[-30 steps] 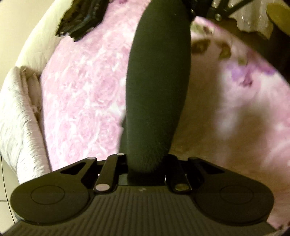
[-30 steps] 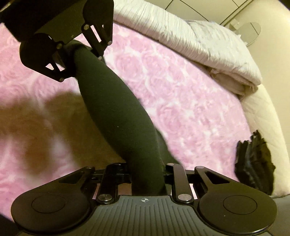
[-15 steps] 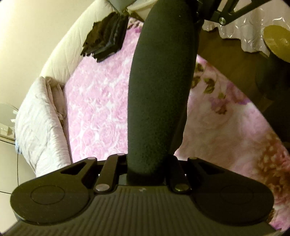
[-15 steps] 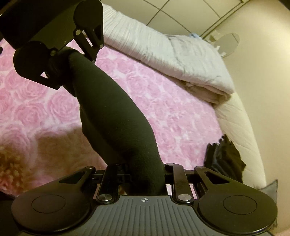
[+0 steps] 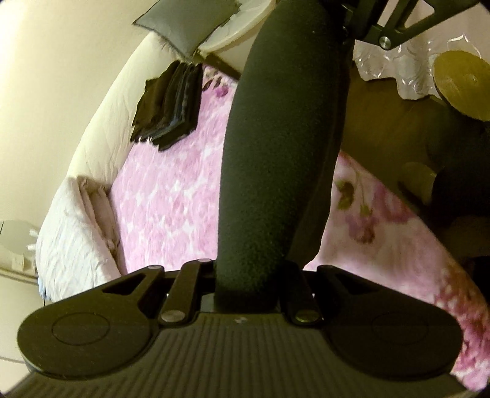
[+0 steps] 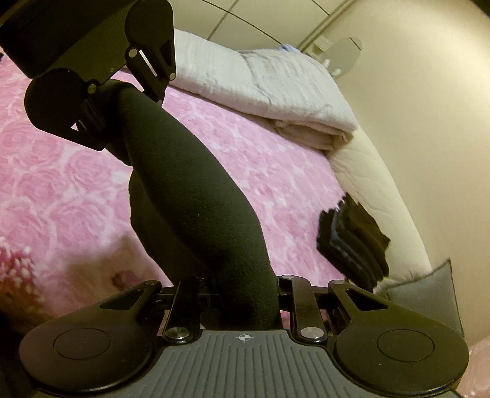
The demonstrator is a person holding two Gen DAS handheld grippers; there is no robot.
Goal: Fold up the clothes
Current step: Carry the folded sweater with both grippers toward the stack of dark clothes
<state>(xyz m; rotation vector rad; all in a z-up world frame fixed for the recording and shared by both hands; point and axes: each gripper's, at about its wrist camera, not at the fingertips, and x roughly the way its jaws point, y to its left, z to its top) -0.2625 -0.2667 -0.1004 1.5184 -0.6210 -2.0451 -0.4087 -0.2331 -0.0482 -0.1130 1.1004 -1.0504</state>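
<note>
Left wrist: black garment (image 5: 275, 153) stretched taut, one end clamped in left gripper (image 5: 248, 284), other end apparently pinched by right gripper (image 5: 367, 18) at top. Hung above pink blanket (image 5: 171, 196); folded pile (image 5: 168, 107) well apart.

Right wrist: garment (image 6: 196, 202) clamped in right gripper (image 6: 245, 306), far end in left gripper (image 6: 104, 101). Pile (image 6: 352, 242) off to right.

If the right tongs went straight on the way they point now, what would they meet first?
Probably the left tongs, which grip the far end of the same rolled black garment stretched out ahead. Beyond them lies the pink rose-patterned blanket. Depth is hard to judge in this fisheye view.
</note>
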